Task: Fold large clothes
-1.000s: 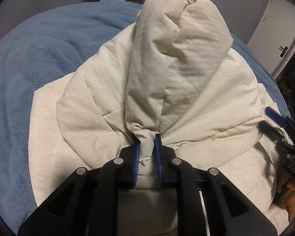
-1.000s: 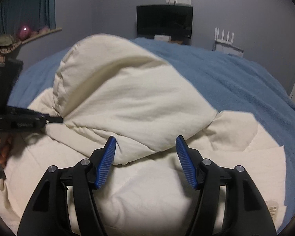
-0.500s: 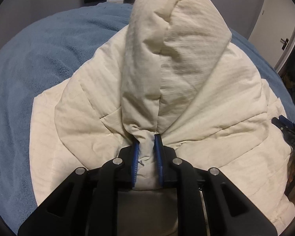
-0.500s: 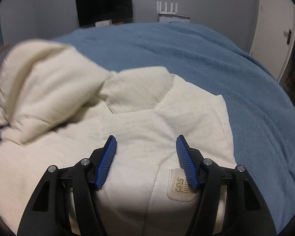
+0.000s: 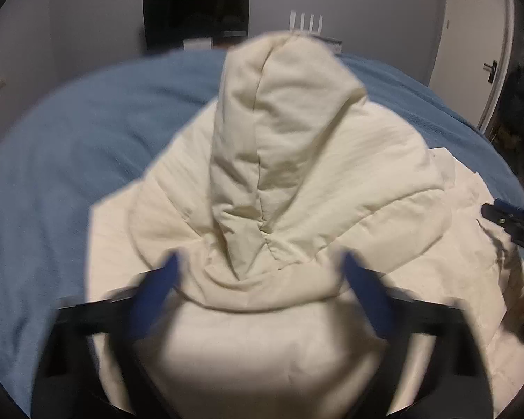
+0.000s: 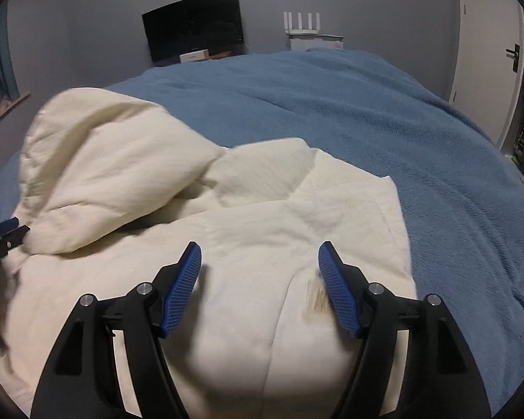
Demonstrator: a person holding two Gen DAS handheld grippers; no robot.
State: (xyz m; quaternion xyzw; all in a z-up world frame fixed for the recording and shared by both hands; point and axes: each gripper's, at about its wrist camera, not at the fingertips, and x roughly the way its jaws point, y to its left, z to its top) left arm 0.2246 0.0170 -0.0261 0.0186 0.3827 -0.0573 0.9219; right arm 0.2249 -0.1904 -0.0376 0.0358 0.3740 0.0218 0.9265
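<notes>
left tool [image 5: 258,279]: jaws opening, hood [image 5: 279,132] just released at 12 o'clock | right tool [image 6: 260,286]: opening, empty over jacket [image 6: 297,216] | hood fold set; next fold pending

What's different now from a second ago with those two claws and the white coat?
The left gripper let go of the cream jacket; its jaws are opening, the fabric loose between them. The right gripper swung rightward over the jacket's flat part, jaws opening, holding nothing. The jacket stays on the blue blanket.
</notes>
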